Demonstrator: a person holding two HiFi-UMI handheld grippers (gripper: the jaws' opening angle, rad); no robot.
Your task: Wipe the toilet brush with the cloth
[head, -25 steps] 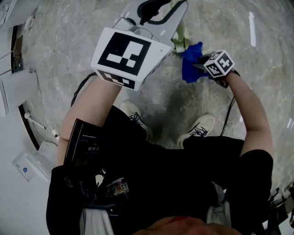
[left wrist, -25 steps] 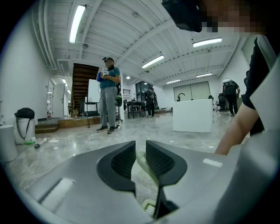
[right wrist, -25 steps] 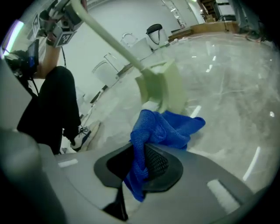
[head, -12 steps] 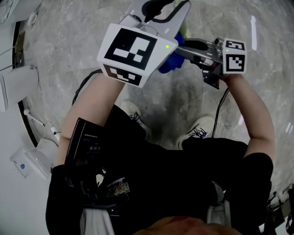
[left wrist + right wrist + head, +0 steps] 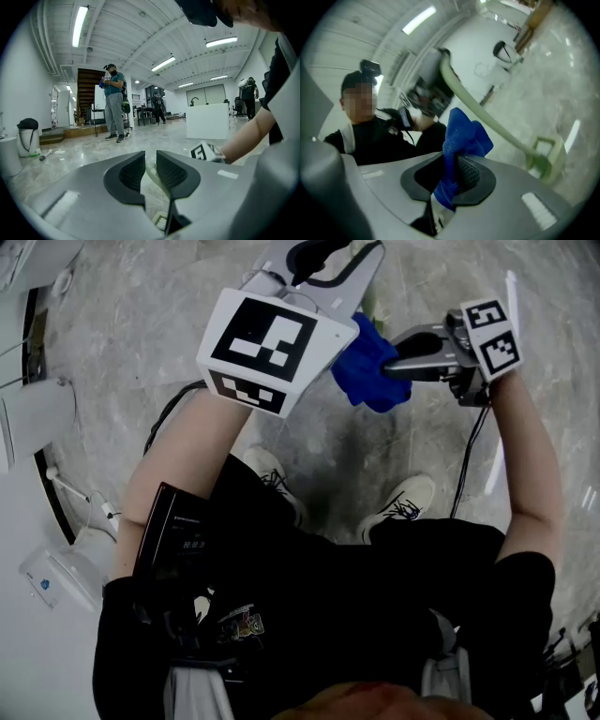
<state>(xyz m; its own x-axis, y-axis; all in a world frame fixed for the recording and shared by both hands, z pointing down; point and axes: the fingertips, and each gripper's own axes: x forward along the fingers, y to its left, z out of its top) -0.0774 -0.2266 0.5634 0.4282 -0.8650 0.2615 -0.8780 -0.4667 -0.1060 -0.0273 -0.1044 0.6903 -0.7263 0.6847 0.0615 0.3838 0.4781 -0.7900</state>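
From the head view, the left gripper point(image 5: 319, 261) is left of centre and the right gripper point(image 5: 398, 360) to its right, with the cloth point(image 5: 367, 373) between them, caught in the right gripper's jaws. The toilet brush point(image 5: 487, 119) runs from between the left gripper's jaws past the cloth; contact is unclear. Two shoes point(image 5: 405, 502) stand on the floor point(image 5: 112, 343) beneath.

A large, open, studio-like hall: glossy marble floor point(image 5: 169, 315), strip lights point(image 5: 79, 26) on a white ceiling point(image 5: 140, 28), a person point(image 5: 114, 101) standing far off. White bathroom fixtures point(image 5: 37, 418) sit at the floor's edge.
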